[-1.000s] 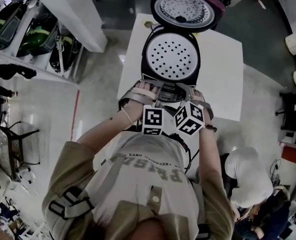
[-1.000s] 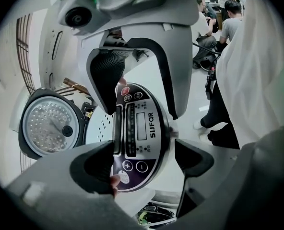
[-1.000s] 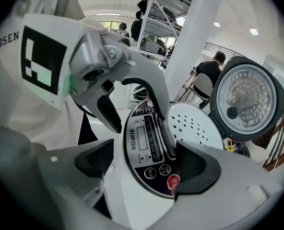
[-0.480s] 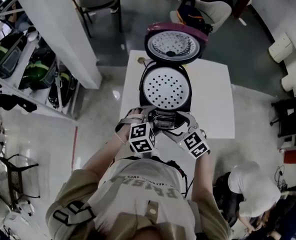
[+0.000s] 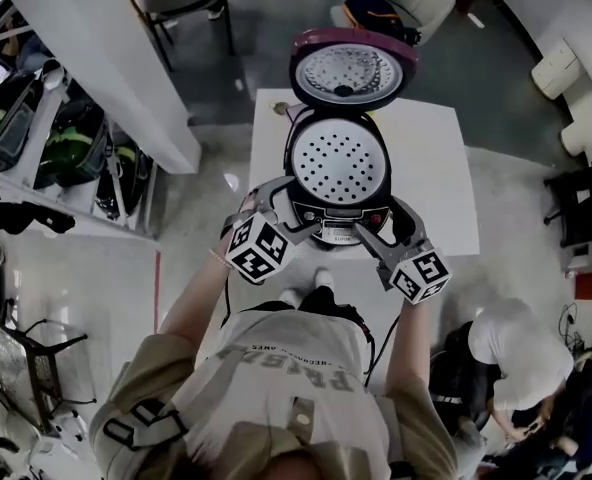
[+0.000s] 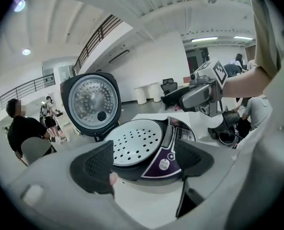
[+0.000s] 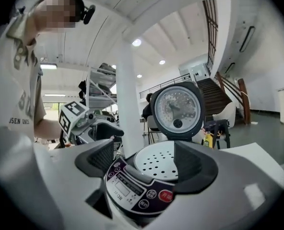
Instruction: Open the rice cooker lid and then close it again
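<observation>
Rice cooker (image 5: 338,183) on white table (image 5: 436,168), lid (image 5: 351,71) upright at back, front panel partly masked by left gripper (image 5: 284,208) and right gripper (image 5: 381,226), both jaws wide apart, gripping nothing, grippers side by side earlier, now spread to either side.

rice cooker (image 5: 338,213) inside hidden under perforated tray (image 5: 339,161), control panel (image 7: 138,190) lettering unreadable

The head view looks steeply down from high above the person (image 5: 296,368) onto the table (image 5: 431,148) and cooker (image 5: 338,163). Both gripper views sit low and close at its near side, facing far, sharing the raised lid (image 6: 90,102).
</observation>
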Available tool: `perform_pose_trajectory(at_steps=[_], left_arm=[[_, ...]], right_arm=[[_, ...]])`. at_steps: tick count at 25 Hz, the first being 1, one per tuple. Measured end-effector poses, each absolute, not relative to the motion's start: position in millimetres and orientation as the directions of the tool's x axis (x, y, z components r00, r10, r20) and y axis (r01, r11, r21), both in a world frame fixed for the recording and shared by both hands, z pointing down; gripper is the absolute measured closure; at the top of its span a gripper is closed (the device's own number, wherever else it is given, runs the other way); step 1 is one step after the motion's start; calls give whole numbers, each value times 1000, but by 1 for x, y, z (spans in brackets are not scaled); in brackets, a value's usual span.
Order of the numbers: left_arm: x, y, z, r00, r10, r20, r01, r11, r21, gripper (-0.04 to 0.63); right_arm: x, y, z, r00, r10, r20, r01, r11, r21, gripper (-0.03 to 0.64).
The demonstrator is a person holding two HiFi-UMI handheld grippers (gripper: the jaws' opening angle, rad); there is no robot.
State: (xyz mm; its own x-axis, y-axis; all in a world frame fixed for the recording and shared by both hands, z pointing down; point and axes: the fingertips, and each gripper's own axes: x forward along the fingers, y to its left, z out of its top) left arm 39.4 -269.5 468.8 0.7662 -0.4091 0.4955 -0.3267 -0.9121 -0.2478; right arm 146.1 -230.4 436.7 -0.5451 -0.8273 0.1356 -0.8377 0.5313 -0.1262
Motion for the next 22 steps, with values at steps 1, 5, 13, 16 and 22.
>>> perform_pose_trajectory(at_steps=[1, 5, 13, 16, 22], left_arm=[[37, -275, 467, 772, -418, 478, -333, -908, -256, 186], [30, -301, 462, 776, -442, 449, -362, -896, -256, 186], [25, -359, 450, 746, -525, 410, -468, -851, -238, 186], [24, -382, 445, 731, -555, 397, -497, -832, -248, 186], [25, -425, 433, 697, -598, 396, -527, -801, -283, 152]], right_arm=[[151, -234, 432, -540, -834, 112, -840, 526, -135, 235], [168, -250, 420, -527, -846, 75, -847, 516, -129, 235], [208, -295, 405, -529, -848, 35, -844, 522, -125, 235], [218, -316, 402, -544, -838, 46, -837, 538, -98, 235], [236, -362, 389, -564, -824, 54, -826, 562, -48, 235]])
